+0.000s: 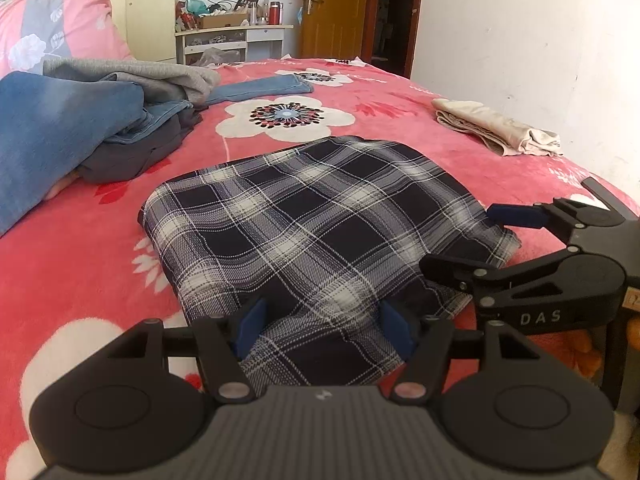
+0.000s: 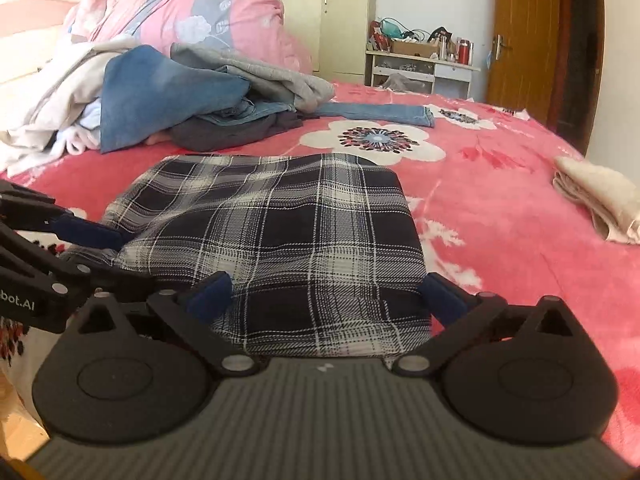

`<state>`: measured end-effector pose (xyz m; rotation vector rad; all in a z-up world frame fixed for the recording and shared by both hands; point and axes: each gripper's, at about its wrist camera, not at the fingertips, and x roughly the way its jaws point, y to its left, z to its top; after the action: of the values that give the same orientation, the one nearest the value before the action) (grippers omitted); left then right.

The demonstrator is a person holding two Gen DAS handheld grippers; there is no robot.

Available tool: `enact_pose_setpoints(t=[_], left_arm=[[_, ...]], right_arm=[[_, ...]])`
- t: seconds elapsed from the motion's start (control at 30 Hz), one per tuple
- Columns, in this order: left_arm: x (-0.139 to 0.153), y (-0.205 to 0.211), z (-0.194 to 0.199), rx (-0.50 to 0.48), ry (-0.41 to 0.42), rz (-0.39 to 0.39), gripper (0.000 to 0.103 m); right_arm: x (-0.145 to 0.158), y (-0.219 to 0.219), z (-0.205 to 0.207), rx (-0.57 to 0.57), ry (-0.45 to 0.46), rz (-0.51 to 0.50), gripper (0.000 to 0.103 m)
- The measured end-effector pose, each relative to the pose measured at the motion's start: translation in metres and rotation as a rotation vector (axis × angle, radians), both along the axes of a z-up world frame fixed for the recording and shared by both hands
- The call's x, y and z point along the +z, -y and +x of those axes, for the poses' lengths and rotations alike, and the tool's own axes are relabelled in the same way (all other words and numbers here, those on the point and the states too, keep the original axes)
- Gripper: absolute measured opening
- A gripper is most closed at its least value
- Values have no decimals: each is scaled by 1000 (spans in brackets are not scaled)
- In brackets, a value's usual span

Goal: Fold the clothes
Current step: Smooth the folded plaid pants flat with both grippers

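Two low, close views across bed point(image 1: 400, 92)

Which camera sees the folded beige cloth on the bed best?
The left wrist view: the beige cloth lies whole on the red blanket, its folded layers visible. In the right wrist view it is cut off at the picture's right edge.

A bed point(image 1: 460, 184) carries everything, covered by a pink fleece blanket with big white flowers. A folded navy-and-white plaid garment point(image 1: 304, 216) lies flat on it at the near edge, and a folded cream cloth point(image 1: 496, 128) lies well apart from it, toward the wall side. Farther back sits a loose heap of clothes point(image 2: 192, 96), blue denim, grey and dark pieces with white ones behind, beside a rolled pink floral quilt point(image 2: 200, 12).
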<state>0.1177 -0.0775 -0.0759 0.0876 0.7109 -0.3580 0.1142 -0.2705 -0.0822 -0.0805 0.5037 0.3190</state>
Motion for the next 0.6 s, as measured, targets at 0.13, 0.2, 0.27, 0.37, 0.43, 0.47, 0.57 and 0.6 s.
enact_pose_setpoints(t=[0.13,0.2,0.27,0.37,0.43,0.47,0.57,0.6], left_arm=[[0,0,0,-1,0,0,65],[0,0,0,-1,0,1,65],[0,0,0,-1,0,0,65],[0,-1,0,1,-1,-2,66],[0,-1,0,1,-1,-4,66],[0,-2,1,2,-1,-4,66],[0,-2,0,2,1,-3,66],[0,-2,0,3,1,-4,66]], right_arm=[[-2,7,6,1,-41,57,102],[-3,11,9,1,-66,90,102],[-5,17,13,0,-104,139,102],[-9,25,17,-8,-147,214,102],[-10,24,16,-9,-145,207,102],[-10,22,16,-9,-143,198,102],[-9,18,15,-17,-138,174,102],[-9,19,15,-19,-138,175,102]])
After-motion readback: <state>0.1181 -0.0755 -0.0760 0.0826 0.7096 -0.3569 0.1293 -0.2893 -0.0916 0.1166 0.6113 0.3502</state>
